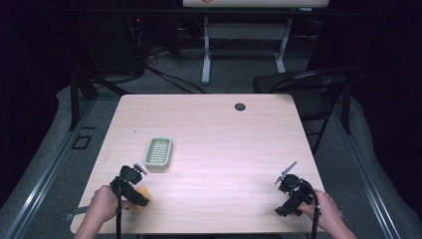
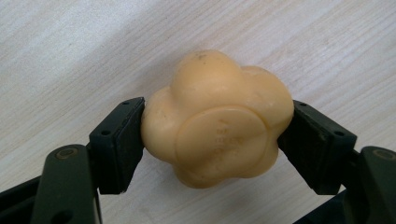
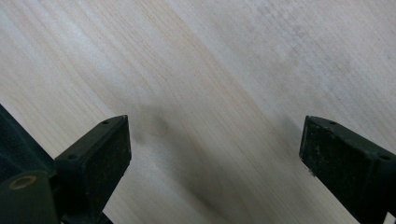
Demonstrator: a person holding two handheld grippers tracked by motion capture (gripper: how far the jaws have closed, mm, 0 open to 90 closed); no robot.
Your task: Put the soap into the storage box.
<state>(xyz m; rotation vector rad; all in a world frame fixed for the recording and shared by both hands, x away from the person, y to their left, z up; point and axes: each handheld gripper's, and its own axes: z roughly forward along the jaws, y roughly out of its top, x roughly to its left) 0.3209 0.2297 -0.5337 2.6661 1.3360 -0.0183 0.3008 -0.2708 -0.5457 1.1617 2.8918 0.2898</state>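
A pale orange, flower-shaped soap bar (image 2: 215, 119) sits between the two black jaws of my left gripper (image 2: 212, 140), which press on its sides just above the wood. From the high view the same soap (image 1: 143, 193) peeks out beside the left gripper (image 1: 133, 191) near the table's front left edge. A green slotted soap dish (image 1: 158, 153) lies on the table a little beyond it, apart from the gripper. My right gripper (image 1: 291, 191) hovers at the front right, jaws wide apart over bare wood (image 3: 210, 116) with nothing between them.
The light wooden table (image 1: 219, 129) has a dark round cable grommet (image 1: 240, 106) near its far edge. A black folding chair (image 1: 308, 82) stands off the far right corner. Cables and white desk legs (image 1: 205, 50) lie on the floor behind.
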